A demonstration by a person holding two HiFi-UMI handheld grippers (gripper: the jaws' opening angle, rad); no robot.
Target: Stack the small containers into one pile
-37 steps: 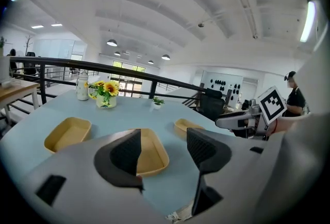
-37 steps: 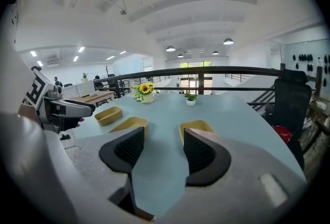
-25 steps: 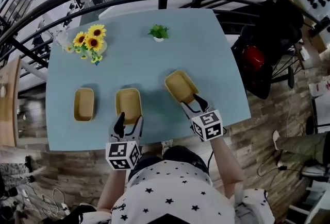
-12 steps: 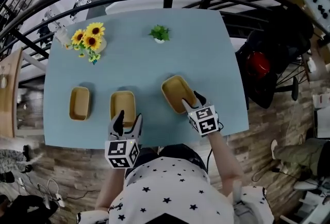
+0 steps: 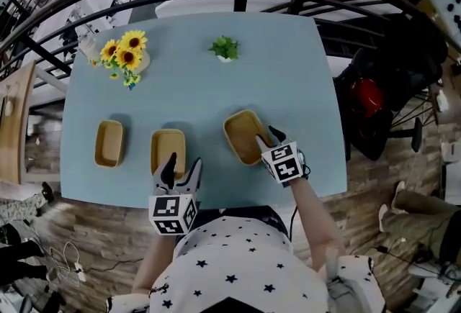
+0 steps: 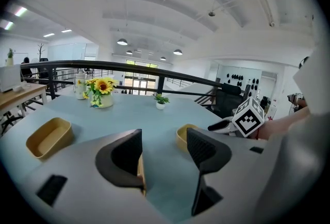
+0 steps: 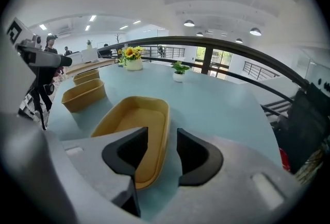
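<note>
Containers: Three small yellow tubs lay apart in a row on the near half of the desk (image 5: 302,74), none stacked yet. From the desk's middle, the left container (image 5: 109,143) was at 8 o'clock, the middle container (image 5: 168,152) at 7 o'clock and the right container (image 5: 243,135) at 4 o'clock. The right one was skewed, its far end toward 11 o'clock.

Handling: They looked light, thin-walled and smooth, stiff enough to lift by one wall, with tapered sides that should nest. The best hold was judged to be the rim at a near end, one finger inside and one outside. A hard squeeze might flex the wall, and a shallow bite might slip.

Right gripper (image 7: 162,140): It was pitched steeply down at the right container's 5 o'clock corner. Its fingers (image 7: 129,153) had just been closing and straddled the tub's right wall, the left finger inside and the right one outside. A gap showed on both sides of the rim, so nothing was clamped yet.

Left gripper (image 6: 164,138): It stood at 6 o'clock of the middle container, aimed toward 12 o'clock at a shallow downward tilt. Its fingers were wide apart with only bare desk between them. The tub's near edge just showed behind the left finger.

Bystanders: Sunflowers (image 5: 124,52) stood at 10 o'clock and a potted plant (image 5: 225,47) at 12 o'clock, well clear of the row.
</note>
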